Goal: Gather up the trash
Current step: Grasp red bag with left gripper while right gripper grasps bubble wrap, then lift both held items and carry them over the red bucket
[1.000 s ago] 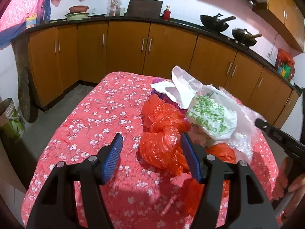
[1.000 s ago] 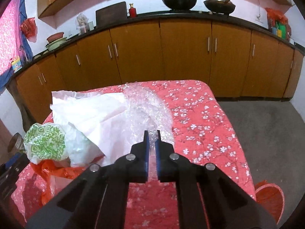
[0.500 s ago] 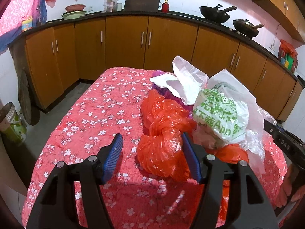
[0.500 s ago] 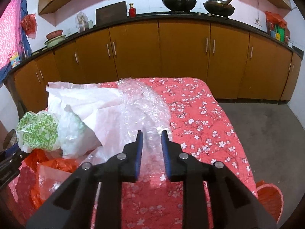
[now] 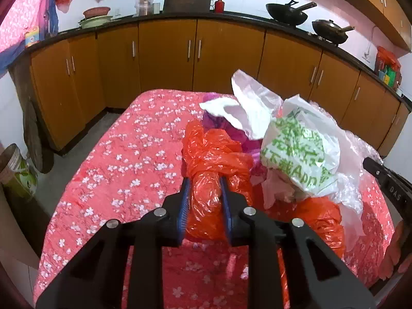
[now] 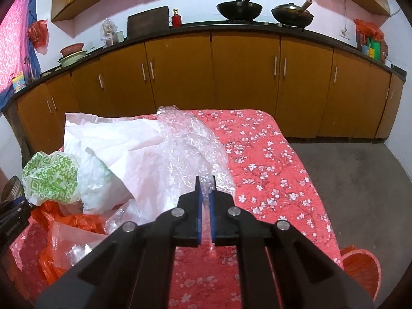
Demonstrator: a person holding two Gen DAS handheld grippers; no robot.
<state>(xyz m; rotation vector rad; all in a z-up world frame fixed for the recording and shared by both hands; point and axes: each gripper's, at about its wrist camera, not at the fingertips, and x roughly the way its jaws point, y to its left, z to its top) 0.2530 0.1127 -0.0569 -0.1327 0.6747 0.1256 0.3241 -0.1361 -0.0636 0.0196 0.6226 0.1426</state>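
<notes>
A counter draped in a red cloth with white blossoms stands in a kitchen; brown cabinets run from 9 to 3 o'clock. The left hand-held gripper is clamped on an orange bag, twisted long, its axis running toward 12. The right hand-held gripper is nearly closed, pinching clear bubble wrap that stretches toward 11. A white green-printed bag bulges at 2 o'clock, contents unclear.
</notes>
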